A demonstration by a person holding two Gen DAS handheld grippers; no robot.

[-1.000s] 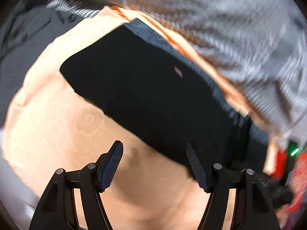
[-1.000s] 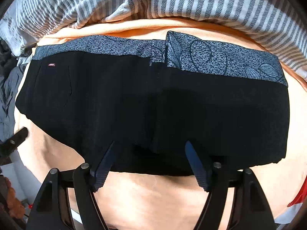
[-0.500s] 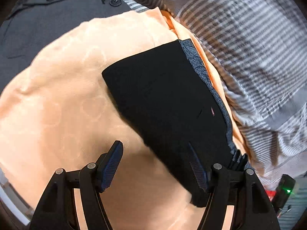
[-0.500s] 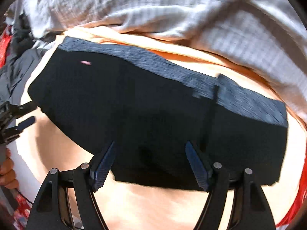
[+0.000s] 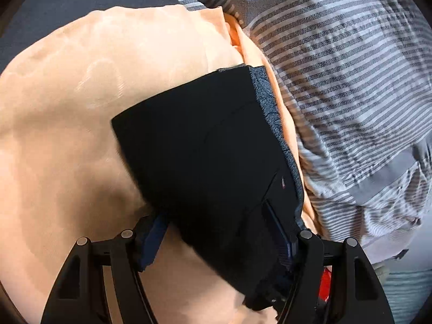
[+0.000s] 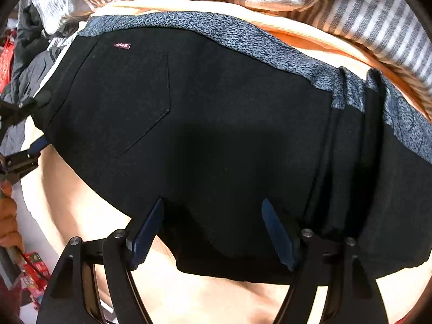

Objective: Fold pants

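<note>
Both pairs of fingers stand wide apart, and neither pair has cloth pinched between its pads. On the left gripper [image 5: 221, 240] the jaws straddle the near end of the pants [image 5: 210, 145]: the black fabric lies over and between them, one fingertip showing at about 7 o'clock and the other half buried at about 5 o'clock. The right gripper [image 6: 213, 232] is spread just as wide at the hem-side edge of the pants [image 6: 205, 140], the edge crossing between its fingers at 6 o'clock.

The pants lie flat on a peach blanket [image 5: 67, 113], already doubled into a long black band with a blue speckled side stripe [image 6: 243, 37] along the far edge. A striped grey blanket [image 5: 351, 67] bunches up beyond it.

Seen from the right wrist, the band's long axis runs from about 9 o'clock to 3 o'clock, straight across the fingers. A back pocket [image 6: 121, 102] and a small red label [image 6: 122, 45] sit toward 10 o'clock, and a bunched fold crosses the band toward 3 o'clock. From the left wrist the same band runs away from the fingers toward 12 o'clock, so the left gripper sits at one short end, looking down its length.

Judging by this, the coming fold likely brings that end over along the long axis, and the left gripper is the nearer one to take it.
</note>
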